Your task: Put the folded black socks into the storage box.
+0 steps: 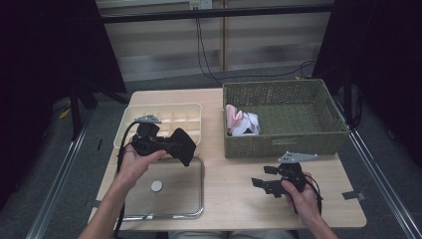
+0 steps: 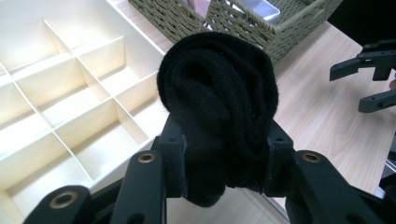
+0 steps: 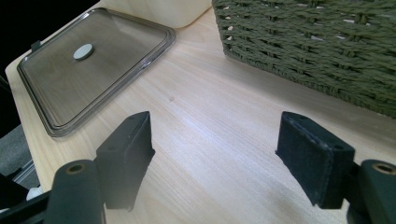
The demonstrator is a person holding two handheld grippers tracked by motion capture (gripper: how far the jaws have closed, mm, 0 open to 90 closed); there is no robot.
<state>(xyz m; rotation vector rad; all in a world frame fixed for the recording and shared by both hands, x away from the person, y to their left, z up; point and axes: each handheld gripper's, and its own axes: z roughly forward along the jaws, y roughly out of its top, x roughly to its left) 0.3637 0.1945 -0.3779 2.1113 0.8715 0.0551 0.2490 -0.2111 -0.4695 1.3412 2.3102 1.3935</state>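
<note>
- Table [image 1: 234, 199]: light wood top, rectangular, rounded corners, pale grain.
- Floor [image 1: 64, 164]: grey, dim, visible left and right of the table.
- Metal rails [image 1: 388, 184]: run along the floor on both sides, angling inward toward the far end.
- Far wall [image 1: 164, 50]: pale horizontal panels, dark bar across the top.
- Black cables [image 1: 204, 45]: hang down the far wall.
- Dark curtains [image 1: 45, 59]: left and right edges.

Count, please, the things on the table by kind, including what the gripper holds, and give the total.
Containers: 2, the cream divided box and the green woven basket
Lids: 1, the clear lid lying flat
Black sock bundles: 1, the black sock bundle clamped in the left gripper
Pale cloth bundles: 1, the pink and white bundle in the basket
Total: 5
</note>
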